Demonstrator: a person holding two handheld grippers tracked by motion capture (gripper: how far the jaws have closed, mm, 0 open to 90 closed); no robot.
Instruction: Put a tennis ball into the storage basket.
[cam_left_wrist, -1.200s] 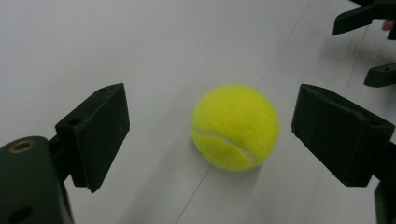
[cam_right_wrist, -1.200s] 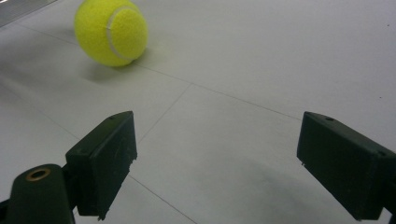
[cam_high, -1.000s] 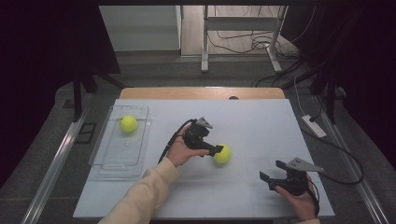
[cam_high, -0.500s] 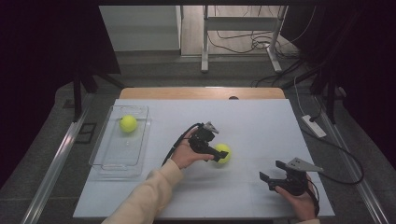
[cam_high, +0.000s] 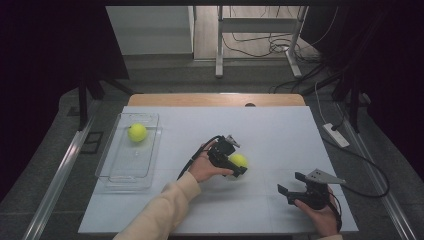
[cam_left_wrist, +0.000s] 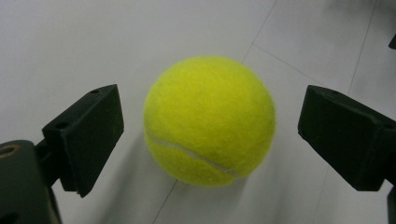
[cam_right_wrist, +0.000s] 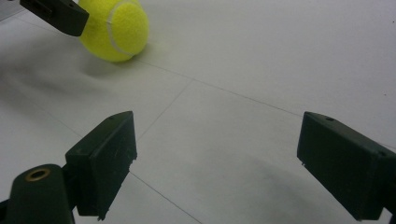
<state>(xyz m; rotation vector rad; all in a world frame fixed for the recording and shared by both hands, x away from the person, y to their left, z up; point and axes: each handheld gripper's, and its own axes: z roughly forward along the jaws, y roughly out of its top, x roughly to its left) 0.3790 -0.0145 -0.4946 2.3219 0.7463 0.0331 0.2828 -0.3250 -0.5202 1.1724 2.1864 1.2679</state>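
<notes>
High view, table: a white table (cam_high: 280, 130) with a wooden strip along its far edge.
High view, tray: a clear plastic tray (cam_high: 114, 170) lies near the left edge, and a second tennis ball (cam_high: 137, 132) rests in its far end.
High view, ball: the tennis ball (cam_high: 239, 160) sits on the table near the middle, well apart from the tray.
High view, left gripper: the left gripper (cam_high: 234, 166) is down at the ball, one black jaw on each side of it; its cable loops back past the left hand (cam_high: 204, 167).
High view, right gripper: the right gripper (cam_high: 289, 183) is held low over the near right part of the table by the right hand (cam_high: 320, 216), jaws spread and pointing left, well apart from the ball.
Left gripper view, ball: the ball (cam_left_wrist: 209, 120) rests on the white surface between the two jaws, its seam curving across the lower half.
Left gripper view, jaws: they have just been opening and stand released, with a clear gap between each pad and the ball; nothing is gripped.
Right gripper view, jaws: spread wide over bare table, nothing between them.
Right gripper view, ball: the ball (cam_right_wrist: 116, 30) lies farther off at the upper left, with a jaw of the left gripper just beside it.
</notes>
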